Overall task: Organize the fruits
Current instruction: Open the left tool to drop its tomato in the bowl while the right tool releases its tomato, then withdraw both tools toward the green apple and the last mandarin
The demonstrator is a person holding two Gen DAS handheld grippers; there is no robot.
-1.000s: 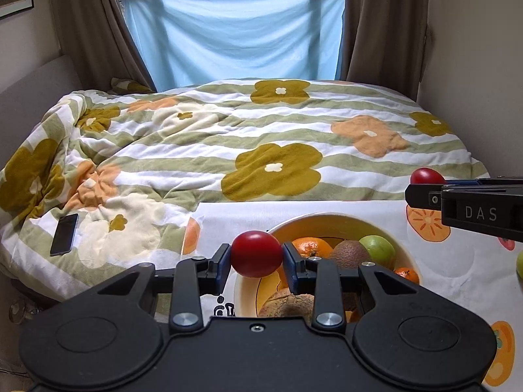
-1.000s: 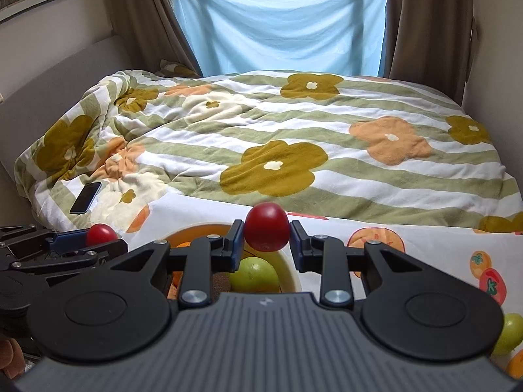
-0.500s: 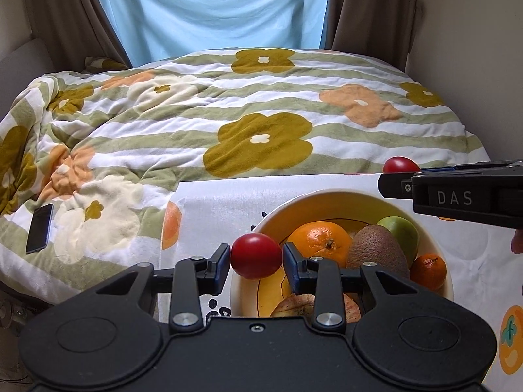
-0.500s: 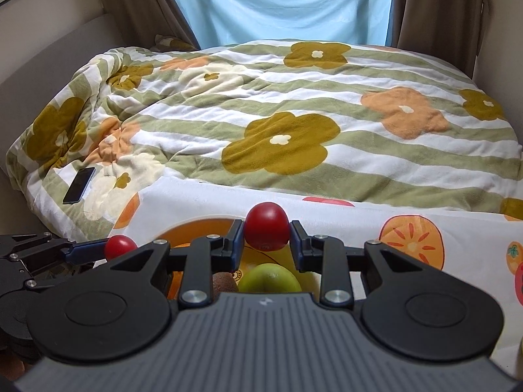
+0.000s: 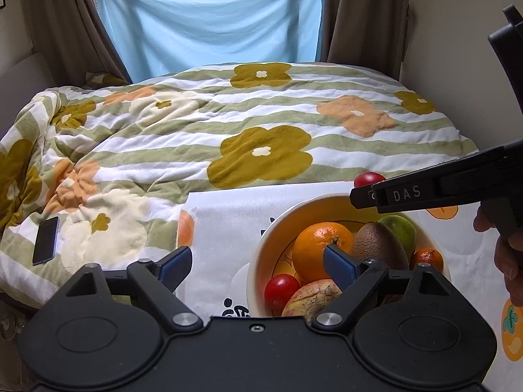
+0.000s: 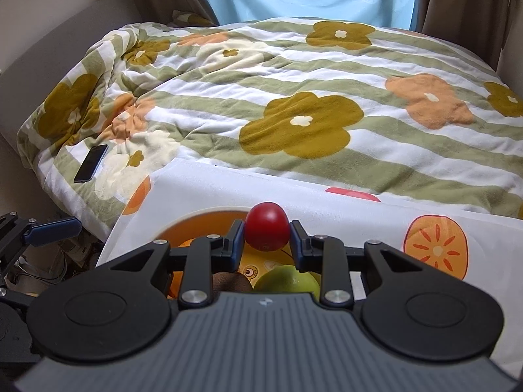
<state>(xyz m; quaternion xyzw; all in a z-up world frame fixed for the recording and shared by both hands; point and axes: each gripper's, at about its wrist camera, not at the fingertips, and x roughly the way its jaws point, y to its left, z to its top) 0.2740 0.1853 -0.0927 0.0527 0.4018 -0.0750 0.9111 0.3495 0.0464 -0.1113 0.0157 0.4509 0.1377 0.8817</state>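
Observation:
My left gripper (image 5: 258, 261) is open and empty just above the near left rim of the yellow bowl (image 5: 287, 215). A red tomato (image 5: 281, 290) lies in the bowl beside an orange (image 5: 318, 248), a kiwi (image 5: 376, 245), a green fruit (image 5: 400, 230), a mandarin (image 5: 426, 258) and a cracked brownish fruit (image 5: 310, 300). My right gripper (image 6: 266, 236) is shut on a second red tomato (image 6: 266, 225) over the bowl (image 6: 196, 219). It also shows in the left wrist view (image 5: 367, 179), above the bowl's far rim.
The bowl stands on a white fruit-print cloth (image 5: 228, 215) at the foot of a bed with a floral quilt (image 5: 228, 124). A black phone (image 5: 45, 240) lies on the quilt at the left. A wall is at the right.
My left gripper has opened and let go of its tomato, which now lies in the bowl. My right gripper has moved lower over the bowl, still holding its tomato.

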